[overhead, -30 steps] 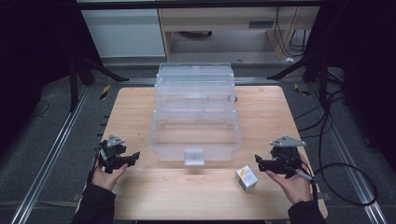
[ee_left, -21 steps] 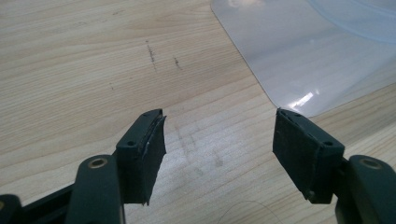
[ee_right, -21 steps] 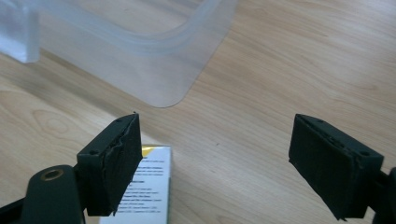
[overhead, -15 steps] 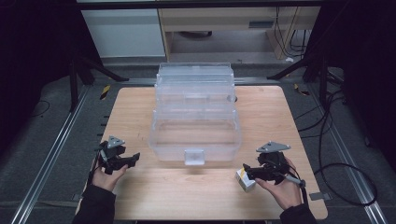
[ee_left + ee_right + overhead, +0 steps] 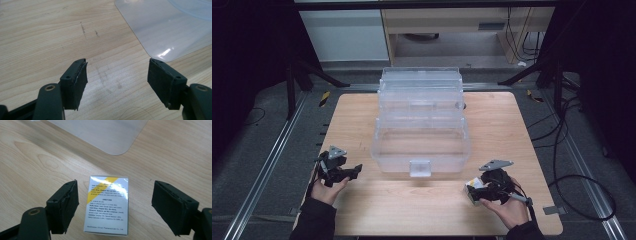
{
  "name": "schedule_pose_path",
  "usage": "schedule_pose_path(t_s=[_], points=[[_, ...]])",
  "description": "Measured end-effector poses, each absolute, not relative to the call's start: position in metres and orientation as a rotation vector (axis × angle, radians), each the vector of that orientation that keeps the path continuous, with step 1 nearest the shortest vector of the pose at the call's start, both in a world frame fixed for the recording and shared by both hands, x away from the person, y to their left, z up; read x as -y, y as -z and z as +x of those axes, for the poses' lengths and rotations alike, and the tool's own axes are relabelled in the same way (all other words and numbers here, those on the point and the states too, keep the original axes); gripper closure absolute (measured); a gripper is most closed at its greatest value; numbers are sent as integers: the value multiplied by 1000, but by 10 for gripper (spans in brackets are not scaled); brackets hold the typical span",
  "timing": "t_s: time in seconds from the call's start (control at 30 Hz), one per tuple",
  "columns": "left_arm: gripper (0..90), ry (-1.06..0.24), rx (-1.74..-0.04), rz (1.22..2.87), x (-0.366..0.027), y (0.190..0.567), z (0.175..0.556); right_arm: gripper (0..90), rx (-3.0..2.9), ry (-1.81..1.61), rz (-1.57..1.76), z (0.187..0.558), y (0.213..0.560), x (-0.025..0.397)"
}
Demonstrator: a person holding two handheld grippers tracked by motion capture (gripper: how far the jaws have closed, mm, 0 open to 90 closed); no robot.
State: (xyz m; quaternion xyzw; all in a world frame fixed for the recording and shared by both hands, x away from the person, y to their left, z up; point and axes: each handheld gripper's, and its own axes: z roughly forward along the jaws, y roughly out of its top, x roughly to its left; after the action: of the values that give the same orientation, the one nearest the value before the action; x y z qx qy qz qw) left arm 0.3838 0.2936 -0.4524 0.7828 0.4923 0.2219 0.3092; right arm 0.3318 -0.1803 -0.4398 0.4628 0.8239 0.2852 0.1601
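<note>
Overhead, a light wooden table (image 5: 362, 120) holds a large clear plastic storage box (image 5: 421, 125) with stepped tiers, standing at the centre. A person's two hands come in from the near edge, each holding a black two-jaw gripper.

Near the right front corner of the storage box lies a small cardboard carton (image 5: 107, 205), flat on the wood and apart from the storage box. Its upward face is white and glossy, with a yellow diagonal stripe across the upper part and several blocks of fine dark print below; the print is too small to read. From above the carton (image 5: 473, 190) shows as a small white and yellow shape just at the tip of the right gripper (image 5: 477, 189).

Seen from the right gripper view, that gripper (image 5: 115, 205) has its jaws spread wide, one on each side of the carton, with a gap of bare wood between each pad and the carton's sides. Neither pad touches it.

On the left side of the table, the left gripper (image 5: 354, 171) sits low by the storage box's front left corner. Its own view shows the left gripper (image 5: 117, 80) with jaws wide apart over bare wood, holding nothing, with the storage box's rounded clear corner (image 5: 165, 32) just ahead.
</note>
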Motion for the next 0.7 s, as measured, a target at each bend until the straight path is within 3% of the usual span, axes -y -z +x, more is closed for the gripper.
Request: schedule_pose_path(t_s=[0.7], points=[[310,-593,-1303,2092,-293,454,385,321,-2434,-694,1400,341,461,172]])
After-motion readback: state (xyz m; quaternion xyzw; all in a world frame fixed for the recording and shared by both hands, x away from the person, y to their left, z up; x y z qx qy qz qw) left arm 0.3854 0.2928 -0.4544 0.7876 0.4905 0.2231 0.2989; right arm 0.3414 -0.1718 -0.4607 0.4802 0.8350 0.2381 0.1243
